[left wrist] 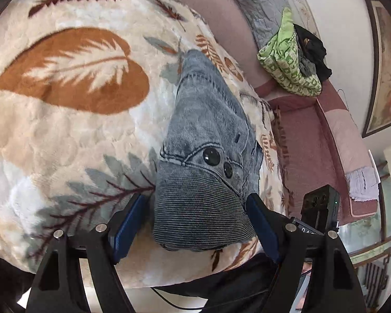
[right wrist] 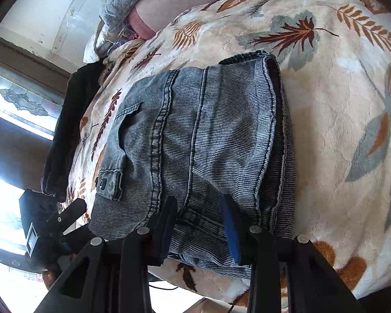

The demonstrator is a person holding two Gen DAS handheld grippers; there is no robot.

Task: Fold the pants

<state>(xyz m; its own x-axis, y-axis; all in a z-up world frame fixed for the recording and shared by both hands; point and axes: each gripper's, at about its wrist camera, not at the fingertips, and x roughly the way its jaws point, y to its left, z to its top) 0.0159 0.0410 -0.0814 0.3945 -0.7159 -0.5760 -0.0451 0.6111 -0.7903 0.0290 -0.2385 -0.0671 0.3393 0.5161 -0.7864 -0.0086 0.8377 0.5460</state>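
Folded faded blue denim pants (left wrist: 208, 156) lie on a cream leaf-print fleece blanket (left wrist: 65, 130), between each gripper's spread blue-padded fingers (left wrist: 127, 224); nothing is clamped.

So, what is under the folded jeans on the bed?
The jeans lie on a cream blanket with a leaf print. The blanket part directly beneath them is covered, so anything there cannot be seen.

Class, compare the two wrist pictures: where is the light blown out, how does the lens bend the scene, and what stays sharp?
Right wrist view: the window at left is blown out to white, while the folded blue denim pants stay sharp, weave visible. Left wrist view: lighting is even, with small glints on the two black buttons; the leaf-patterned cream blanket bulges like a dome. Both views have dark circular corners.
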